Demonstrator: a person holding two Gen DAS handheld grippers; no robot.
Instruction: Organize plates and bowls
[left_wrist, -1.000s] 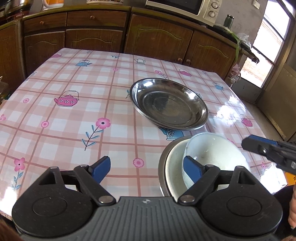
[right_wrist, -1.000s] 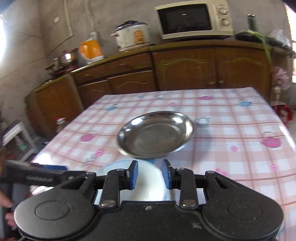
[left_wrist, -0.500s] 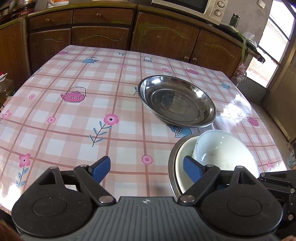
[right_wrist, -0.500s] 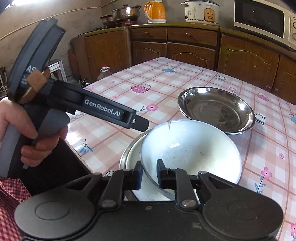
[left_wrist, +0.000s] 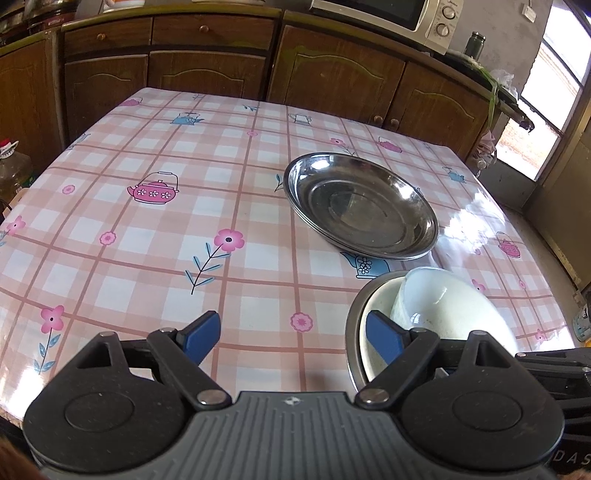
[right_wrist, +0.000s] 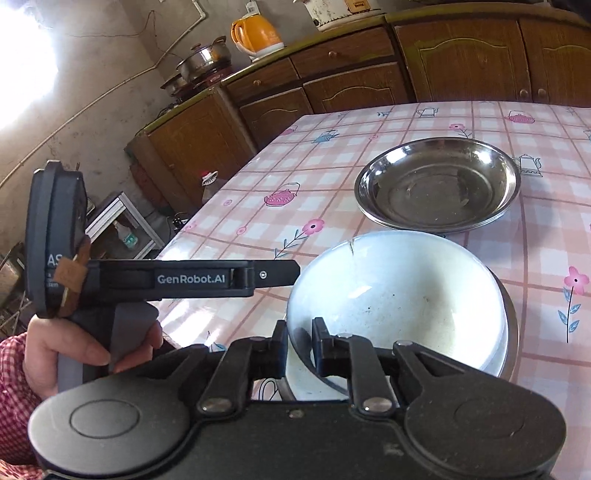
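A white bowl (right_wrist: 399, 295) sits tilted in a white plate inside a steel dish (left_wrist: 352, 343) at the table's near right edge. My right gripper (right_wrist: 299, 336) is shut on the bowl's near rim. The bowl also shows in the left wrist view (left_wrist: 443, 310). A larger steel plate (left_wrist: 360, 205) lies further back on the table and shows in the right wrist view too (right_wrist: 437, 184). My left gripper (left_wrist: 291, 334) is open and empty above the tablecloth, just left of the stack.
The table has a pink checked cloth (left_wrist: 166, 221). Brown cabinets (left_wrist: 221, 62) stand behind it, with a microwave (left_wrist: 380, 11) on top. A kettle (right_wrist: 256, 35) and pots (right_wrist: 203, 62) are on the counter. A door stands at the right.
My right gripper has closed tighter on the bowl's rim and tipped the bowl up a little. My left gripper has drawn back slightly and stays open.
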